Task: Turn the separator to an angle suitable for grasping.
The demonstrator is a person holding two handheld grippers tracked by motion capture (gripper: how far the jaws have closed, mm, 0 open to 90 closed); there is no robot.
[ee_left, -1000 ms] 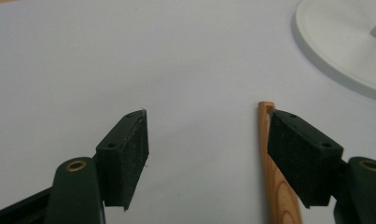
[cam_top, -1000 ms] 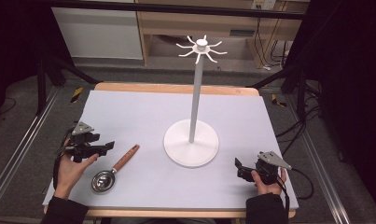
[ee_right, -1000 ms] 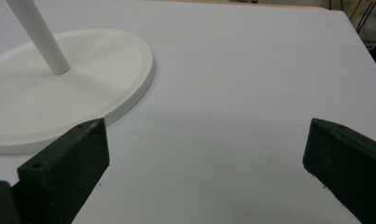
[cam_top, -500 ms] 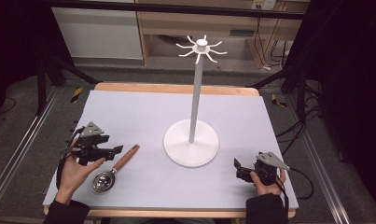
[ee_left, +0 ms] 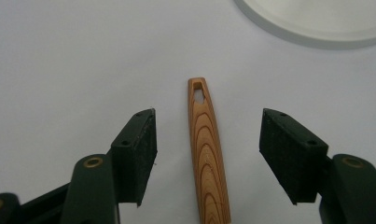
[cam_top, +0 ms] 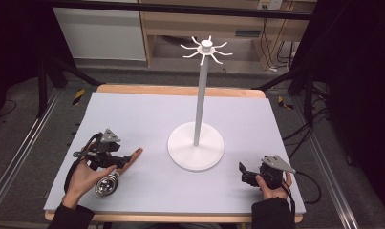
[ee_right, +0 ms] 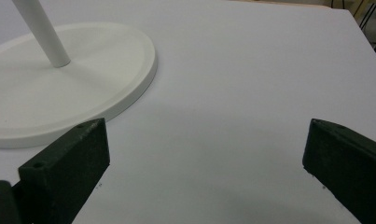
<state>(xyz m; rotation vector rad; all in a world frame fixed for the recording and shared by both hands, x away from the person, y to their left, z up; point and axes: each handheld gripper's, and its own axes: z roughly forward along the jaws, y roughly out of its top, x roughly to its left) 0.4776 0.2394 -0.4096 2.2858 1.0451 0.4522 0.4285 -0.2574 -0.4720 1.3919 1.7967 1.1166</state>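
A scoop with a wooden handle (cam_top: 134, 154) and a round metal bowl (cam_top: 105, 185) lies on the grey mat at the front left. My left gripper (cam_top: 125, 160) hovers over the handle. In the left gripper view the handle (ee_left: 209, 158) runs up between the two jaws of the left gripper (ee_left: 208, 126). The jaws have just been closing, but a gap remains on each side and the pads do not touch the wood. My right gripper (cam_top: 242, 172) rests at the front right, open, with nothing between the jaws of the right gripper (ee_right: 206, 144).
A tall white stand (cam_top: 199, 95) with a ring of hooks at its top rises from a round base (cam_top: 196, 145) in the middle of the mat. Its base (ee_right: 59, 88) lies just left of the right gripper. The mat's front edge (cam_top: 171, 214) is near both hands.
My left gripper has slid to the right, from beside the scoop to over its wooden handle, and its jaws stand narrower. The right gripper has stayed put.
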